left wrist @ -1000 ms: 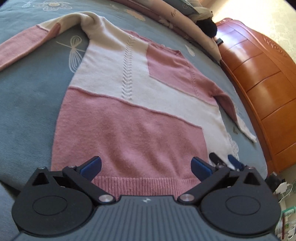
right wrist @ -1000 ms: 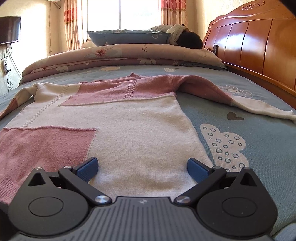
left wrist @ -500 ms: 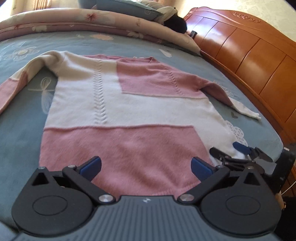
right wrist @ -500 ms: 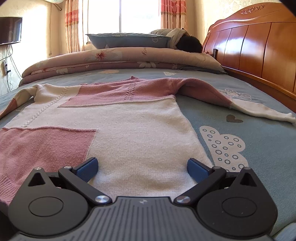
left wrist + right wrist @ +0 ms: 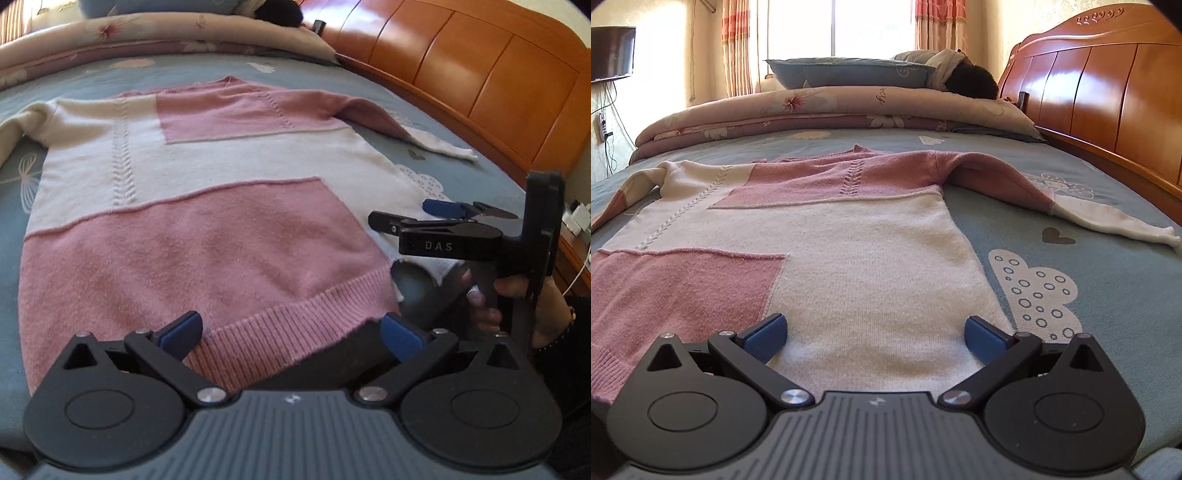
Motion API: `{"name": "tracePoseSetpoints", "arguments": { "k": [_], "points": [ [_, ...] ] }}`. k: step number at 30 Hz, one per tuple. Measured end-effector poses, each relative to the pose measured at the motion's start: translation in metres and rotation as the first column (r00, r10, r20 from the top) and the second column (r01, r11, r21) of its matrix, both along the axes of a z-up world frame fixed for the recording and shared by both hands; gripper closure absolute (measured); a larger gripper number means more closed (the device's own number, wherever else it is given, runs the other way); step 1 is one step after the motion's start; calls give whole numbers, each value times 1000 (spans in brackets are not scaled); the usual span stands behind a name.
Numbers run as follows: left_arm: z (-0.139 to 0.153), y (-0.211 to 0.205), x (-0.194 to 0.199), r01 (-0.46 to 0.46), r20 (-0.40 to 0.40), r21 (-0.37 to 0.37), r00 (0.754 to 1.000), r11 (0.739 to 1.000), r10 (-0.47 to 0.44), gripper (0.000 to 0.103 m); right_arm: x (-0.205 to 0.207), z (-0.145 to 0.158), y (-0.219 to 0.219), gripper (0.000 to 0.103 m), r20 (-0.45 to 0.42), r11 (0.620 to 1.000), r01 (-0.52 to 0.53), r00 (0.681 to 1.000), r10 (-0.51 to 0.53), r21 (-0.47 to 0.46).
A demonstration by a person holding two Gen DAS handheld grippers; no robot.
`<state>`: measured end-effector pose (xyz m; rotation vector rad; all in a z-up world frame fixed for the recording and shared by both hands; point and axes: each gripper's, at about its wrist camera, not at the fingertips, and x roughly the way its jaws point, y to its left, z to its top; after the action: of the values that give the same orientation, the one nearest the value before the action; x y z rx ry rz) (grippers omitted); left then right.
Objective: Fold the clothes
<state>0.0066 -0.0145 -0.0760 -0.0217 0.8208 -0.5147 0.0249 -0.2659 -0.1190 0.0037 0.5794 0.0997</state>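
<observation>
the sweater (image 5: 192, 236) lies flat, front up, on the bed (image 5: 1108, 295), hem at the near edge, sleeves spread out. both tongs gape wide: the left gripper (image 5: 291, 328) over the pink hem, the right gripper (image 5: 875, 328) over the cream corner. closing too shallow could catch only the top layer, so the fold drags crooked. only the left view shows the hand (image 5: 509, 295) holding the right tool; only the right shows the window (image 5: 871, 26).

Blue patterned bed sheet (image 5: 1089, 236), rolled floral quilt (image 5: 827, 110), blue pillow (image 5: 849, 72), wooden headboard (image 5: 1108, 92), wall-mounted screen (image 5: 611, 51).
</observation>
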Motion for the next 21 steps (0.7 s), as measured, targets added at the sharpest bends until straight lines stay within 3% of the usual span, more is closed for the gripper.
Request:
{"name": "tracePoseSetpoints", "arguments": {
  "k": [4,8,12,15,21],
  "points": [
    [18,22,28,-114,43,-87,992,990,118,1,2,23,7,0,8,996,-71,997,71,55],
    [6,46,53,-262,-30,-155,965,953,261,1,25,33,35,0,-38,988,-150,988,151,39],
    [-13,57,53,-320,-72,-165,947,933,312,1,48,17,57,0,-149,989,-148,978,147,9],
    [-18,54,38,-293,-42,-108,956,950,290,1,27,8,60,0,-136,980,-186,975,175,-72],
    [-8,36,29,-182,17,28,983,983,181,1,-11,5,36,0,-115,980,-193,975,188,-39]
  ]
}}
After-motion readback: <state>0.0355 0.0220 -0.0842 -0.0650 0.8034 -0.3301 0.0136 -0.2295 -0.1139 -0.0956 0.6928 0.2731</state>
